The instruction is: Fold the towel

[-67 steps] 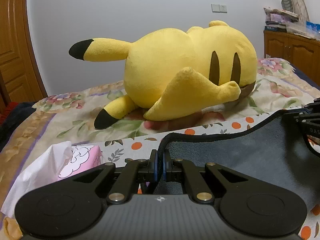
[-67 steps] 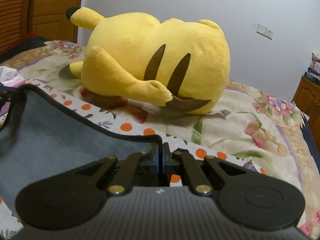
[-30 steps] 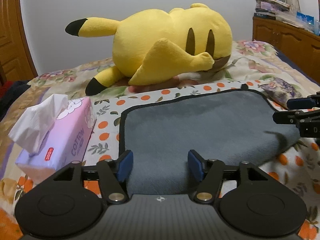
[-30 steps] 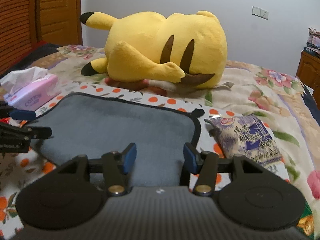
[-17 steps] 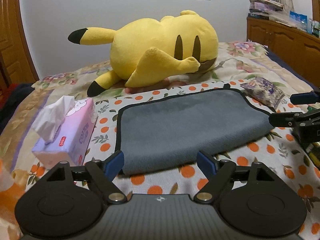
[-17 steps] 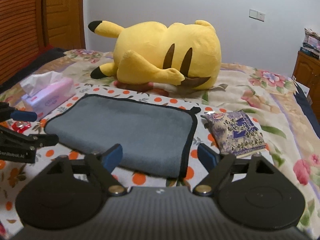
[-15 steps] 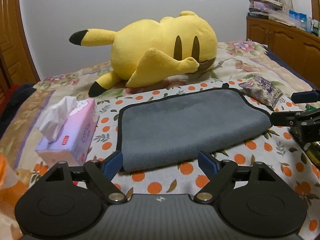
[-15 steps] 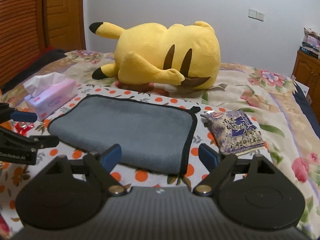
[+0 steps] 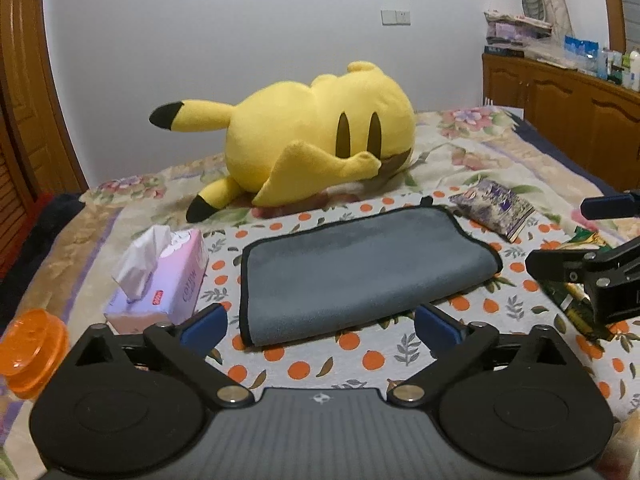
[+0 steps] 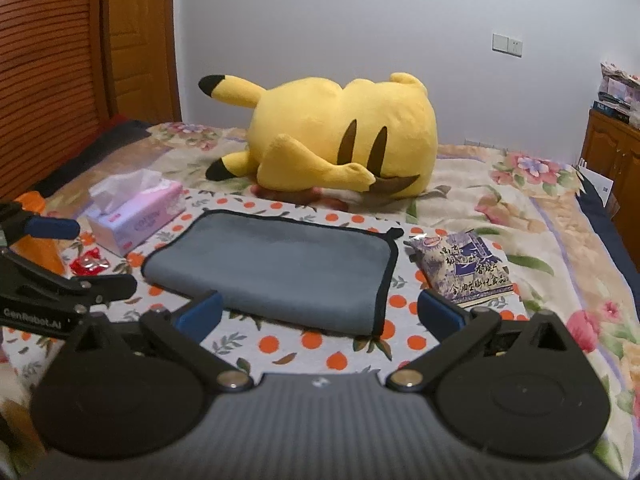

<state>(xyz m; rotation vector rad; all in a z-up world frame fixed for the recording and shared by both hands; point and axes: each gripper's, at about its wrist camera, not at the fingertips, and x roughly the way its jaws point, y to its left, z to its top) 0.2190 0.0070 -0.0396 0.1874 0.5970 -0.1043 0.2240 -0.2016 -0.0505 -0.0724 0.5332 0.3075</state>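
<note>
A grey towel (image 9: 360, 268) with black trim lies folded flat on the orange-dotted cloth (image 9: 360, 360) on the bed; it also shows in the right wrist view (image 10: 276, 268). My left gripper (image 9: 320, 326) is open and empty, held back from the towel's near folded edge. My right gripper (image 10: 318, 314) is open and empty, also short of the towel's near edge. Each gripper shows in the other's view: the right gripper at the right edge (image 9: 580, 240), the left gripper at the left edge (image 10: 80, 256).
A big yellow plush toy (image 9: 320, 140) lies behind the towel. A pink tissue box (image 9: 160, 280) stands left of it, an orange lid (image 9: 32, 352) further left. A purple snack packet (image 10: 464, 268) lies right of the towel. A wooden cabinet (image 9: 560, 120) stands at the right.
Both grippers let go of the towel's corners, opened wide and drew back toward me. The towel now lies folded in half on the cloth.
</note>
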